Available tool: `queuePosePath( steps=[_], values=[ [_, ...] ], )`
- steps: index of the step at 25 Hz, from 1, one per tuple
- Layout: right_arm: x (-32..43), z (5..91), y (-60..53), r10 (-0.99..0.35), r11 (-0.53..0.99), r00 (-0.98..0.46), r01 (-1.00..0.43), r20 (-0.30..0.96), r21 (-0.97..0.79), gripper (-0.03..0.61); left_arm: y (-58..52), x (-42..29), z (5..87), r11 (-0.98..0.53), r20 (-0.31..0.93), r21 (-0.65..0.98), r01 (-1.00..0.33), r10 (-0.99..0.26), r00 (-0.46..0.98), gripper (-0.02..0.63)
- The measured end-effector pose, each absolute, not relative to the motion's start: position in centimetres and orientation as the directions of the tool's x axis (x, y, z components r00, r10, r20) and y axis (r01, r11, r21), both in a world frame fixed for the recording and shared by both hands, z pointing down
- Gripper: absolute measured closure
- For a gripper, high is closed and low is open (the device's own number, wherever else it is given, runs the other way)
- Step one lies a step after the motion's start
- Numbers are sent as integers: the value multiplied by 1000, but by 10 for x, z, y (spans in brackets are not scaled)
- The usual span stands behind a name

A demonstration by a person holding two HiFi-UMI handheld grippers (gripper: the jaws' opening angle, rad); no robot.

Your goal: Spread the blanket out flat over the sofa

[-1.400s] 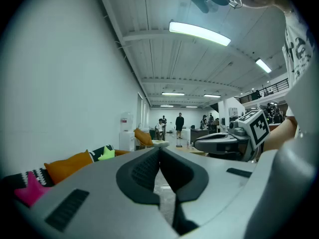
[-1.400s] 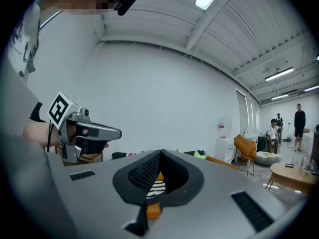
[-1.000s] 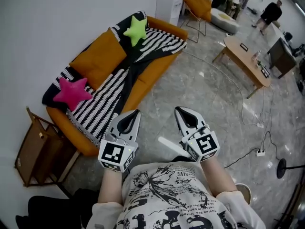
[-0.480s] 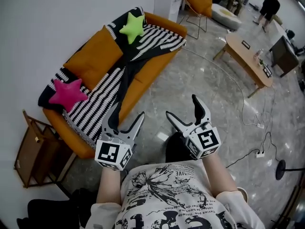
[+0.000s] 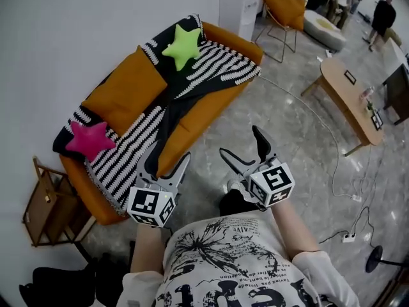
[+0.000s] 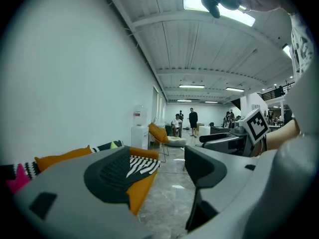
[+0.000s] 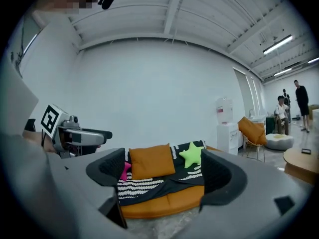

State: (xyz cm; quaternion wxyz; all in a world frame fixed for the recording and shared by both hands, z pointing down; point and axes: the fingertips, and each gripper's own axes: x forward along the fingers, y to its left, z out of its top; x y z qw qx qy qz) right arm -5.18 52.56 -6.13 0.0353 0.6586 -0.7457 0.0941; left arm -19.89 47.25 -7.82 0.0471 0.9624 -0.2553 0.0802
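Note:
A black-and-white striped blanket (image 5: 192, 75) lies spread over the orange sofa (image 5: 204, 104), with a dark fold running down its middle. On it rest an orange cushion (image 5: 121, 91), a green star pillow (image 5: 182, 43) and a pink star pillow (image 5: 89, 139). My left gripper (image 5: 170, 153) and right gripper (image 5: 239, 141) hover over the floor in front of the sofa, apart from the blanket. Both have just been opening and stand open with nothing between their jaws. The right gripper view shows the blanket (image 7: 149, 185) across the whole sofa (image 7: 169, 203) beyond the jaws.
A wooden rack with a brown bag (image 5: 48, 206) stands at the sofa's near end. A white water dispenser (image 5: 239, 2) and an orange chair (image 5: 281, 5) are beyond the far end. A wooden coffee table (image 5: 348, 101) and floor cables (image 5: 348, 237) are to the right. People (image 5: 383, 11) stand far off.
Both grippers were shut a second ago and now stand open. The hands have shifted a little relative to the sofa. The blanket and pillows lie as before.

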Motion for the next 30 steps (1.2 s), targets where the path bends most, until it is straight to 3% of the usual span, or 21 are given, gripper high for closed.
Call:
queuePosePath(
  steps=[5, 11, 20, 30],
  values=[
    [33, -57, 465, -953, 203, -217, -976, 212, -83, 98, 420, -120, -76, -817, 190, 42, -575, -559, 807, 284],
    [78, -28, 399, -918, 272, -291, -956, 269, -107, 98, 375, -86, -50, -748, 245, 71, -660, -629, 738, 284],
    [56, 39, 278, -799, 401, -422, -905, 429, -143, 98, 268, -102, 7, -644, 352, 116, -756, -685, 638, 284],
    [20, 143, 68, -640, 466, -446, -873, 625, -146, 103, 77, -129, 131, -565, 481, 239, -790, -637, 602, 284]
  ],
)
